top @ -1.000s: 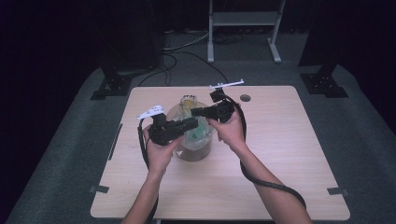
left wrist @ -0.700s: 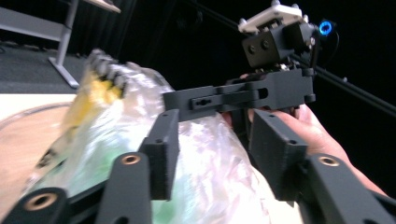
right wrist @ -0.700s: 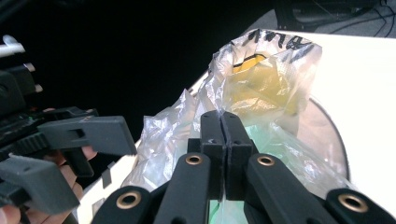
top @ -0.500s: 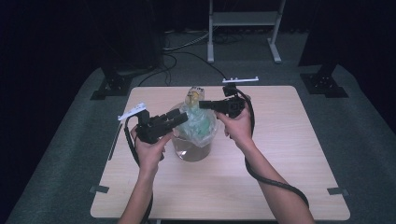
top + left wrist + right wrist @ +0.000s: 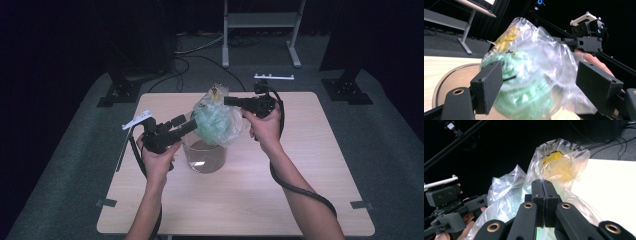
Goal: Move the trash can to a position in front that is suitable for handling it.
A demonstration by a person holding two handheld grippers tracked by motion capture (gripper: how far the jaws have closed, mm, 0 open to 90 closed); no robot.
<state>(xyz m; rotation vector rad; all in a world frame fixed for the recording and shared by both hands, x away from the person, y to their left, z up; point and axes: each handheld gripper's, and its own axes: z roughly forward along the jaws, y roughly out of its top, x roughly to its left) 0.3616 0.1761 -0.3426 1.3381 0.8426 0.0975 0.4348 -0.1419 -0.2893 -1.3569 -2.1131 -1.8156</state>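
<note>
We hold a clear plastic bag (image 5: 216,124) of green stuff above a glass jar (image 5: 202,152) that stands on the table (image 5: 310,190). We judge the work to be about midway: the bag is raised over the jar's mouth, and what is left is either to lower it inside or to carry it clear; the pictures do not settle which.

The right gripper (image 5: 231,101) has its jaws pressed together on a fold of film near the bag's upper end, as the right gripper view (image 5: 544,185) confirms, so the bag hangs from this grip. A yellow patch (image 5: 556,160) shows through the film just beyond the jaw tips.

The left gripper (image 5: 189,125) stands with its jaws spread wide. In the left gripper view the bag (image 5: 534,75) lies between them, touching or nearly touching the near jaw, while the far jaw stands apart from the film
</note>
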